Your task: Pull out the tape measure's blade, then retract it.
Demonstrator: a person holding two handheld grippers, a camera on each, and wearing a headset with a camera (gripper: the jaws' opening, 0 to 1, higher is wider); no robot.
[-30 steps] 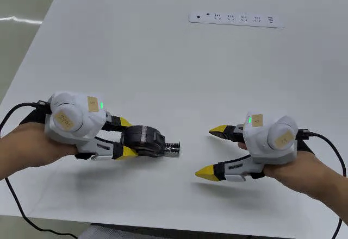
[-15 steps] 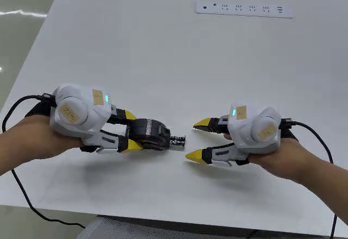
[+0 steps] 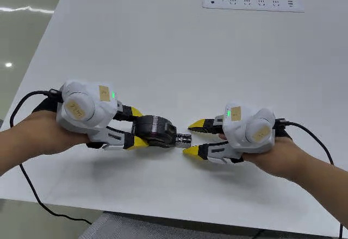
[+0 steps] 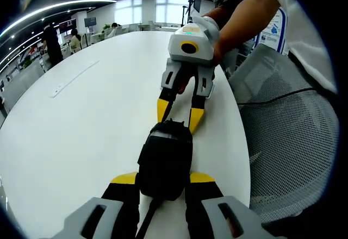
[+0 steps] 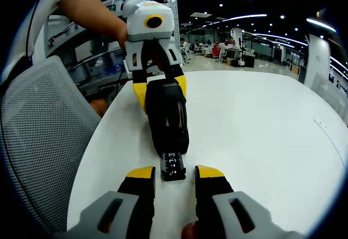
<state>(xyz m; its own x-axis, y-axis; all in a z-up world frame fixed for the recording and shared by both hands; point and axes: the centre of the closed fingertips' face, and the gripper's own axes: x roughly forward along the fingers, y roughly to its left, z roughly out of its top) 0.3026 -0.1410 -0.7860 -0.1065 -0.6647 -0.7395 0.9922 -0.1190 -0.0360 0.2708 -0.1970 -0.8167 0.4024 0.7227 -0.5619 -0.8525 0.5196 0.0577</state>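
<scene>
- At lower centre of the head view, on the white desk (image 3: pixel 163 49), the left tongs (image 3: pixel 138 127) clamp the black tape measure (image 3: pixel 155 131).
- The right tongs (image 3: pixel 188 138) stand parted, straddling its short blade tip (image 3: pixel 183 138), jaws clear of it.

The worktop (image 3: pixel 163 49) is plain glossy white, and so is the power strip (image 3: pixel 253 3) at the upper right of the head view. The tape measure (image 3: pixel 155 131) is black with a grey band, its blade end (image 5: pixel 173 165) dark with pale marks. The left gripper (image 3: pixel 137 126) and right gripper (image 3: pixel 190 138) match: white shells, tan stickers, green light, black arms, yellow tips. The cables (image 3: pixel 291 123) are black, the chair (image 5: pixel 38 136) grey mesh.
</scene>
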